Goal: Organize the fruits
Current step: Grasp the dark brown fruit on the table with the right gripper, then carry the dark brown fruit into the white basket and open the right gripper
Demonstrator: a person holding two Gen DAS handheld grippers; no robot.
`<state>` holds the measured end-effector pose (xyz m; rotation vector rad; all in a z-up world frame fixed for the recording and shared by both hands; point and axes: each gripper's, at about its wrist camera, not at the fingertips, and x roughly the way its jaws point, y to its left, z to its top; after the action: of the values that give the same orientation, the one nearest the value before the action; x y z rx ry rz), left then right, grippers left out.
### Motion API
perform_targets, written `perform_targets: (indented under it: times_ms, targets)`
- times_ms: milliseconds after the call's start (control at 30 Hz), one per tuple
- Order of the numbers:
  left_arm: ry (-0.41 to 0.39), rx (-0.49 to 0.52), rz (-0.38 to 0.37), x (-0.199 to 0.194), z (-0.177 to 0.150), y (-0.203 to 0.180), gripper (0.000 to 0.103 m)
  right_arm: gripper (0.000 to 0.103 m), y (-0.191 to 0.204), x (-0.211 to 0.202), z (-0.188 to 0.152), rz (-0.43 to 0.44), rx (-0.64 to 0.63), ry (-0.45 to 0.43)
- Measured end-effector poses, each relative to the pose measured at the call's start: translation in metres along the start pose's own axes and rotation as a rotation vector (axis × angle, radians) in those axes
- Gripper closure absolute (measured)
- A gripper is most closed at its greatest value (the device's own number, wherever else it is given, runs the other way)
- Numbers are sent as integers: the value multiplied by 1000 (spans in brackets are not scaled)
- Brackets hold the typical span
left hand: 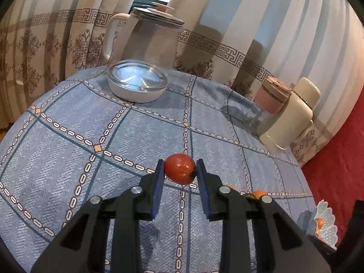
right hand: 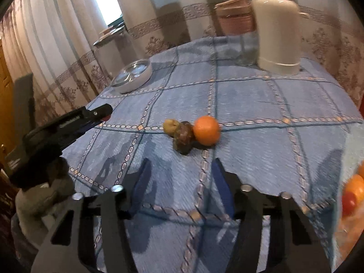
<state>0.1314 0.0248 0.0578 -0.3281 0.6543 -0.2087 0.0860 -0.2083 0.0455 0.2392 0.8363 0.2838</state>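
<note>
My left gripper (left hand: pixel 179 167) is shut on a small red fruit (left hand: pixel 179 168), which hangs above the blue checked tablecloth (left hand: pixel 113 136). In the right wrist view that same gripper (right hand: pixel 107 113) reaches in from the left edge. My right gripper (right hand: pixel 180 166) stands open over the cloth with nothing between its blue pads (right hand: pixel 142 182). A little ahead of it lie an orange (right hand: pixel 206 130), a dark brown fruit (right hand: pixel 183 139) and a yellowish fruit (right hand: pixel 170 126), touching one another. A plate holding orange and red fruits (right hand: pixel 352 193) shows at the right edge.
A glass-lidded white dish (left hand: pixel 137 82) and a glass kettle (left hand: pixel 152 36) stand at the back of the table. A cream thermos (right hand: pixel 277 34) and a pink-lidded jar (right hand: pixel 236 20) stand at the far right. Curtains hang behind. A scalloped white plate (left hand: pixel 325 225) sits by the table edge.
</note>
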Motion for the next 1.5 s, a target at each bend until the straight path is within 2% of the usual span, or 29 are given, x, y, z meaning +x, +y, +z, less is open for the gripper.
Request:
perform_targets:
  times_ms: [167,367,567,900,967,1033,1200,1400,1500]
  targets:
    - [-9,-24,-2,-2,2,6,75,62,2,30,8,3,7,26]
    - [-8,-39,0,-1,2,10,75,67,2,51,17,-40,8,39]
    - [-2,-46,-5,1,2,10,75,68,3,63,23,-70,-1,42]
    - [-2,-61,-6,2,2,14,75,71,11,61,21,-74,-32,31]
    - [-4,-64,-7,1,3,14,75,78,15,56,18,-67,-40,27]
    - [-5,-66,-7,1,3,15,75,79,18,49,15,-55,-48,24]
    - [-6,-77,-7,0,3,16,75,79,23,44,7,-44,-78,40]
    - [-9,-84,-6,-1,4,18,75,78,24,54,17,-43,-55,39]
    - [-7,-91,-10,-1,4,19,75,70,23,61,21,-17,-40,59]
